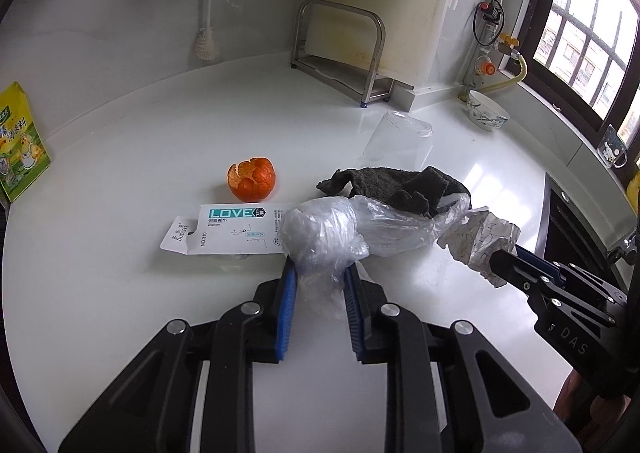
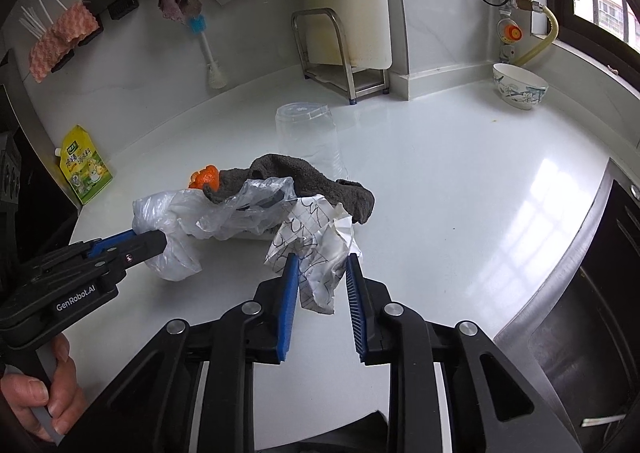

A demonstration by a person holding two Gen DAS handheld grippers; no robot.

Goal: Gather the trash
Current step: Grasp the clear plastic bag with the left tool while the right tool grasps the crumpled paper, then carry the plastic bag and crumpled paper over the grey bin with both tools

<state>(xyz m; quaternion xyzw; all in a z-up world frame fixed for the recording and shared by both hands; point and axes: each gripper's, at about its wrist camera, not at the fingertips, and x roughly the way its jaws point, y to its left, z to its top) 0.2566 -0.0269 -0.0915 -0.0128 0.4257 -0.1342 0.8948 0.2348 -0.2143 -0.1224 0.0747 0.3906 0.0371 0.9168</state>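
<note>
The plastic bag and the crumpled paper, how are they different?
The plastic bag is see-through and soft; the crumpled paper is white with black scribbled lines and stiff creases. The bag is in the left gripper; the paper is in the right gripper. The bag looks bigger than the paper. Both are scrunched-up trash, each pinched between blue pads.

Two hand-held grippers show: the left hand-held gripper [image 1: 320, 273] and the right hand-held gripper [image 2: 322, 265]. On the desk [image 1: 140, 293] there are one plastic bag [image 1: 332, 233], one crumpled paper [image 2: 316, 253], one dark cloth [image 1: 400, 185], one orange peel [image 1: 252, 179], one white package [image 1: 232, 229], one clear cup [image 2: 308, 133], one bowl [image 2: 520, 87], one yellow pouch [image 2: 84, 169] and one metal rack [image 1: 340, 53].
</note>
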